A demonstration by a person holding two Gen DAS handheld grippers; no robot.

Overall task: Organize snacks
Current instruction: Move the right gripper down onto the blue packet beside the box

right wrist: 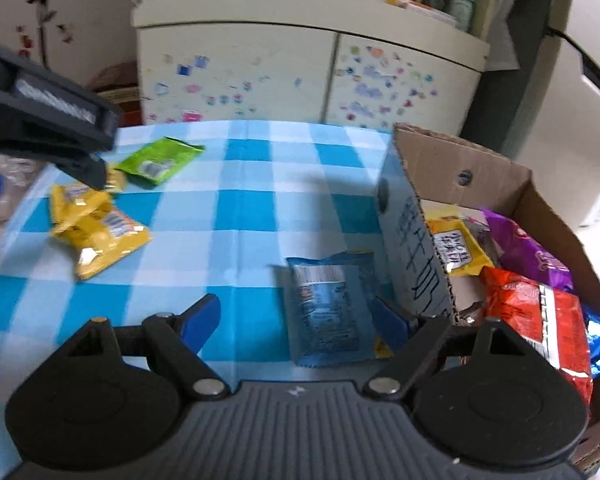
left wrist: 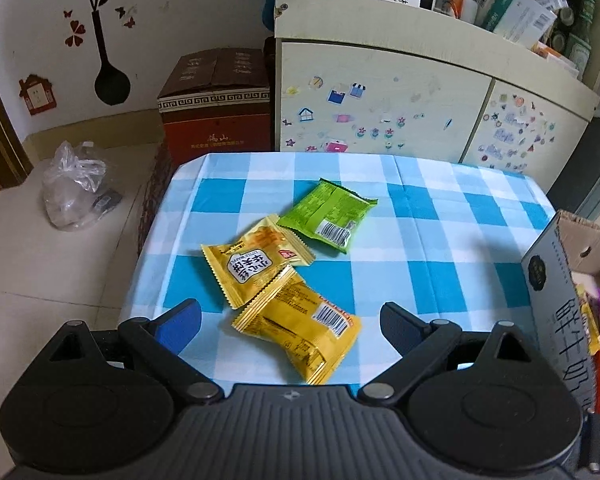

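Observation:
Three snack packets lie near the left end of the blue checked tablecloth point(left wrist: 440, 240): a green packet point(left wrist: 330, 216), a yellow packet with a white label point(left wrist: 256, 266) and a second yellow packet point(left wrist: 300, 330). My left gripper point(left wrist: 290, 318) is open, its fingers to either side of that second yellow packet and clear of it. In the right wrist view a blue packet point(right wrist: 326, 312) lies flat beside the cardboard box point(right wrist: 460, 168). My right gripper point(right wrist: 298, 318) is open around it, the left finger well clear and the right finger close to the packet's edge.
The cardboard box on the right holds yellow point(right wrist: 456, 248), purple point(right wrist: 528, 248) and red point(right wrist: 540, 320) packets. Behind the table stands a stickered cabinet point(left wrist: 380, 92). A brown carton point(left wrist: 216, 104) and a plastic bag point(left wrist: 76, 184) sit on the floor to the left.

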